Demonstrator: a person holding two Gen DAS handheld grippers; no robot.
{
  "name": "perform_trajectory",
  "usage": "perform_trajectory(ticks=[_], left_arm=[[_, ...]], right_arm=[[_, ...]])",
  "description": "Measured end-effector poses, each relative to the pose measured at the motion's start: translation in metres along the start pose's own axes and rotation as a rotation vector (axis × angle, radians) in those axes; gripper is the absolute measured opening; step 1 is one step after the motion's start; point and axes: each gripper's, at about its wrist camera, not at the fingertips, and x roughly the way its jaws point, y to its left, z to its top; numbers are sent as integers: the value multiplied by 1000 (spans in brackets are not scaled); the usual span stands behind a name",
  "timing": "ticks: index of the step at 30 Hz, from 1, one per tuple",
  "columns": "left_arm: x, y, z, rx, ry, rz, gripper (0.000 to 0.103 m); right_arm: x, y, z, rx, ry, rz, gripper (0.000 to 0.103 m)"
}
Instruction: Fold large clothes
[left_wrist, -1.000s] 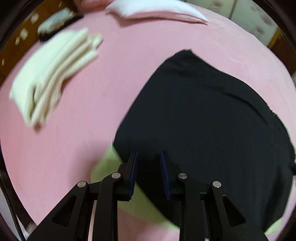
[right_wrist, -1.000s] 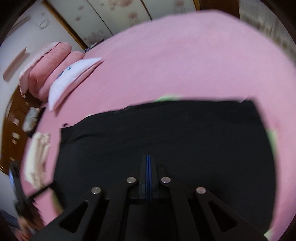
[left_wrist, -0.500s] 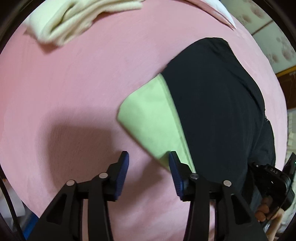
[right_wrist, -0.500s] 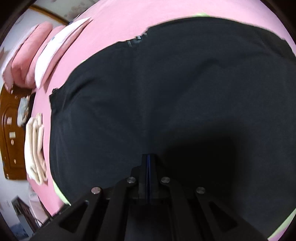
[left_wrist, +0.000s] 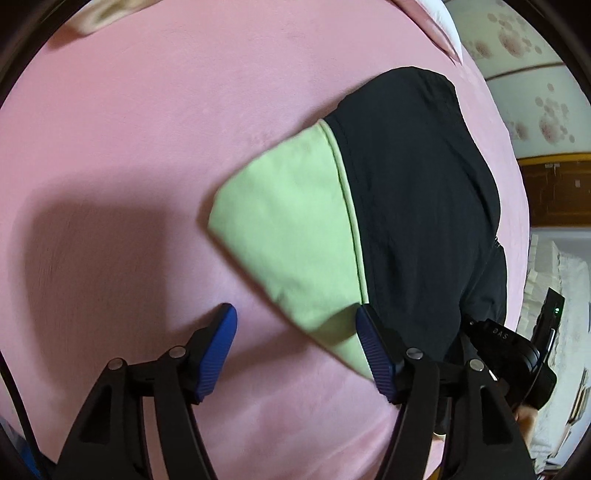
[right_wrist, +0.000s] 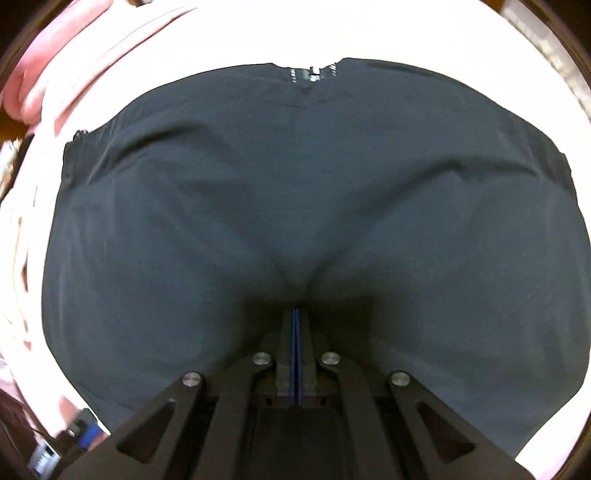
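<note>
A large black garment (left_wrist: 417, 206) with a light green panel (left_wrist: 291, 229) lies flat on the pink bed (left_wrist: 147, 147). My left gripper (left_wrist: 295, 316) hovers low over the green panel's near corner. Its jaws are opening and its pads press on nothing; the green corner lies beside the right pad. In the right wrist view the black garment (right_wrist: 295, 184) fills the frame, with a zip at its far edge. My right gripper (right_wrist: 296, 312) is shut and points down, its tip pushed into the cloth, where creases run together. The right tool's body (left_wrist: 517, 354) and a hand show beside the garment.
Folded cream cloth (left_wrist: 107, 11) lies at the bed's far left. A white pillow (left_wrist: 443, 33) and pink pillows (right_wrist: 40, 77) are at the head of the bed. Flowered panels (left_wrist: 532, 66) and dark wooden furniture (left_wrist: 554, 192) stand beyond the bed.
Both grippers came down toward the bed. The left jaws spread wider and swung from the black cloth to the green corner. The shut right tip reached the black cloth, which now puckers.
</note>
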Motion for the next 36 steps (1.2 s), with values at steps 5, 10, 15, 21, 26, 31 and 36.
perform_trajectory(ticks=[5, 10, 15, 21, 26, 31, 36], left_arm=[[3, -1, 16, -26, -29, -84, 65], [14, 0, 30, -94, -22, -155, 65], [21, -2, 36, -118, -32, -191, 52], [16, -7, 29, -132, -75, -266, 28], [-5, -22, 20, -53, -131, -298, 24], [-30, -52, 9, 97, -217, -386, 22], [-48, -85, 4, 224, -257, -407, 19]], right_arm=[[1, 7, -3, 40, -3, -18, 0], [-2, 6, -3, 67, -9, -27, 0], [-4, -2, -5, 108, -20, -16, 0], [-8, -16, -9, 164, -53, 28, 0], [-8, -18, -7, 161, -43, 31, 0], [-8, -25, -4, 156, -33, 44, 0], [-8, -40, 8, 156, -25, 96, 0]])
